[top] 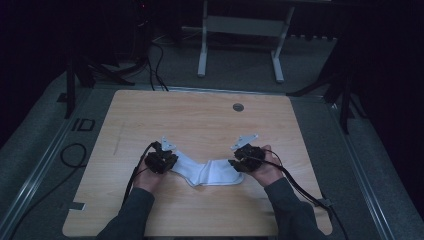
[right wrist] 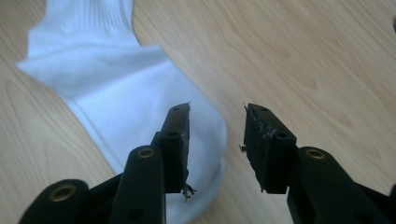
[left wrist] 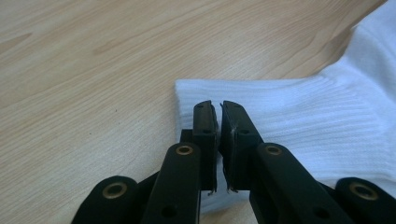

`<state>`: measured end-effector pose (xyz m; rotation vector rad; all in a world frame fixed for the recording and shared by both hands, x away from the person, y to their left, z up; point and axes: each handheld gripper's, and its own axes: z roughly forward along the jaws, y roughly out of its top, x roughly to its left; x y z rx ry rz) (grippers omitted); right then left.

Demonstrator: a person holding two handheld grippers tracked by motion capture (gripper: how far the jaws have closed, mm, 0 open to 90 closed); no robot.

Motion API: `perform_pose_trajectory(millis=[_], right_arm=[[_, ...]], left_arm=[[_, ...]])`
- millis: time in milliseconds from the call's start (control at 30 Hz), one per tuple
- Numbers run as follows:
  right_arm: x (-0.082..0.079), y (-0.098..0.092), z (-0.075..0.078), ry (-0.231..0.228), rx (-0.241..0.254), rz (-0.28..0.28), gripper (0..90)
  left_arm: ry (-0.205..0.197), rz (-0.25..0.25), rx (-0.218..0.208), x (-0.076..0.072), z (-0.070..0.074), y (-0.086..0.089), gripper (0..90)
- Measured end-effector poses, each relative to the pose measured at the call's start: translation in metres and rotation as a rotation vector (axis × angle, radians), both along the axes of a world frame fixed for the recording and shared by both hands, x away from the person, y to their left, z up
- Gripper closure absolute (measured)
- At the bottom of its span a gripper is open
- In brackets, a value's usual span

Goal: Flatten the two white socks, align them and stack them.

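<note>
High view first: a white sock (top: 207, 171) lies flat on the wooden table (top: 200, 120), near the person's edge and between the two hands. It is bent at the heel, so the leg part runs up toward the left and the foot part lies level toward the right. The cuff end is ribbed, as the left gripper view shows (left wrist: 303, 116), while the toe end is smooth and rounded in the right gripper view (right wrist: 140, 102).

Over the cuff sits the left gripper (left wrist: 218, 112), its jaws almost together with only a thin slit between them; whether they pinch fabric I cannot tell. At the toe, the right gripper (right wrist: 217, 116) has its jaws apart, one above the sock, the other above bare wood.
</note>
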<state>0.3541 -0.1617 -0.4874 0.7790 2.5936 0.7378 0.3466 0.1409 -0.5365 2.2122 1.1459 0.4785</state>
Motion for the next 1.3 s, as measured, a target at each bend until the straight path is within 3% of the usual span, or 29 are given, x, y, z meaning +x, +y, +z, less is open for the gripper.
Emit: perform_pose_trajectory(millis=[200, 333, 533, 733, 1033, 1300], right_arm=[[-0.003, -0.007, -0.018, 0.06, -0.02, -0.04, 65.1], [-0.003, -0.007, -0.024, 0.082, -0.036, -0.048, 87.6], [-0.009, -0.019, -0.016, 0.098, -0.021, -0.057, 88.2], [-0.014, -0.031, -0.009, 0.104, 0.028, -0.064, 88.1], [-0.017, -0.042, -0.025, 0.147, 0.026, -0.072, 88.1], [-0.014, -0.041, -0.039, 0.133, -0.001, -0.082, 87.8]], left_arm=[[0.006, -0.005, 0.019, 0.001, -0.006, -0.002, 87.3], [0.001, -0.006, 0.026, 0.0, -0.008, -0.003, 88.8], [-0.004, -0.001, 0.023, -0.001, -0.01, -0.003, 89.6], [0.001, 0.004, 0.027, -0.001, -0.01, -0.004, 89.9], [0.003, 0.004, 0.022, -0.002, -0.01, -0.003, 90.0], [0.011, 0.013, 0.018, -0.007, -0.01, -0.004, 90.0]])
